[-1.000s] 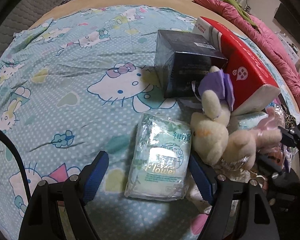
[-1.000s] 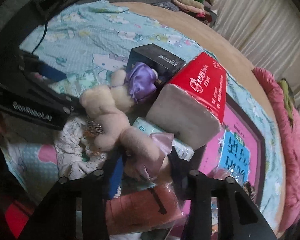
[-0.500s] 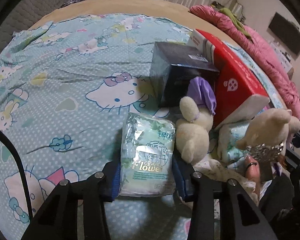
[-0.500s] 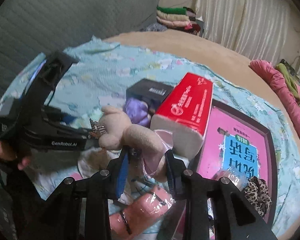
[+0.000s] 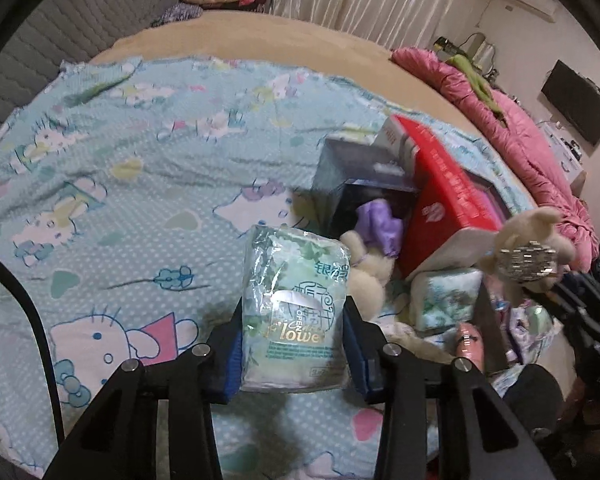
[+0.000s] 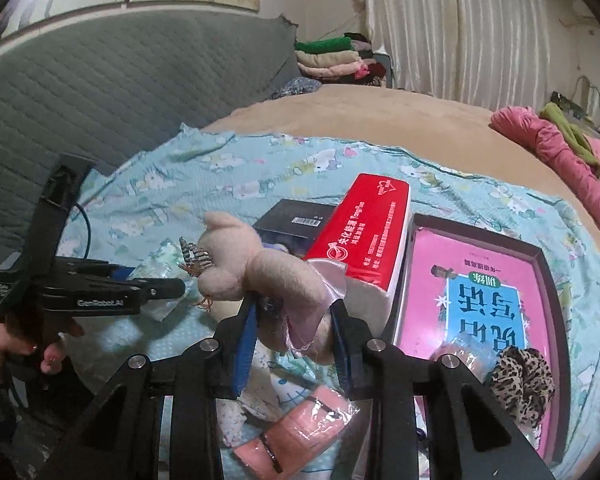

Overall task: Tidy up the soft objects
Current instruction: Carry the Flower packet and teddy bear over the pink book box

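Note:
My left gripper (image 5: 294, 332) is shut on a pale green tissue pack (image 5: 296, 300) and holds it a little above the cartoon-cat bedsheet (image 5: 120, 200). My right gripper (image 6: 292, 320) is shut on the lower body of a beige plush toy (image 6: 236, 264) with a metal hair clip near its head. The toy hangs in the air and shows at the right of the left wrist view as the beige plush toy (image 5: 528, 236). A second plush with a purple hat (image 5: 374, 248) lies by the pile. In the right wrist view a hand holds the left gripper (image 6: 168, 286) at the left.
A red tissue pack (image 6: 364, 232) leans on a black box (image 6: 296, 222). Beside them lies a dark tray with a pink book (image 6: 480, 292), a leopard scrunchie (image 6: 520, 376) and a pink wrapped item (image 6: 300, 424). Another green tissue pack (image 5: 446, 296) lies under the pile. A pink quilt (image 5: 520, 140) edges the bed.
The left jaws have closed on the tissue pack and raised it off the sheet. The right gripper has lifted the beige plush up out of the pile and rolled.

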The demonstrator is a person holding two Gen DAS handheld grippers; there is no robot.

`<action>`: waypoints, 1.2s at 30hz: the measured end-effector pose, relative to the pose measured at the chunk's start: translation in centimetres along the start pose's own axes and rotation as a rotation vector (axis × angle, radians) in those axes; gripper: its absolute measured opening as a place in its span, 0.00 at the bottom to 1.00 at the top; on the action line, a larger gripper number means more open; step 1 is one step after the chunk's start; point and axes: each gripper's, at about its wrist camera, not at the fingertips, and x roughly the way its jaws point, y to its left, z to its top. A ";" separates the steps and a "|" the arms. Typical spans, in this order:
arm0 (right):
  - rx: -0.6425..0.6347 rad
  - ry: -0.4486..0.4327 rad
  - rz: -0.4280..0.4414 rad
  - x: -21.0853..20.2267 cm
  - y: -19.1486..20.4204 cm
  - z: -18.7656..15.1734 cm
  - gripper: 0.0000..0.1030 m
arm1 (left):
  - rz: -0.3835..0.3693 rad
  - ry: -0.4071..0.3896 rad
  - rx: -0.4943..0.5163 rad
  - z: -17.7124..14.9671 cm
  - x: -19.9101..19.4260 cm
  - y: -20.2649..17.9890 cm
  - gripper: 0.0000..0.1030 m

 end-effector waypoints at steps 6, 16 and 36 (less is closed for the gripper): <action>0.048 -0.036 -0.001 -1.8 -0.9 0.2 0.34 | -0.001 -0.045 0.031 0.7 -2.4 -2.0 0.41; 0.153 -0.098 -0.029 -4.9 -3.8 0.0 0.34 | -0.018 -0.064 0.110 1.2 -4.4 -6.7 0.41; 0.365 -0.180 -0.124 -9.5 -10.6 -1.8 0.34 | -0.071 -0.079 0.308 2.4 -6.0 -17.5 0.41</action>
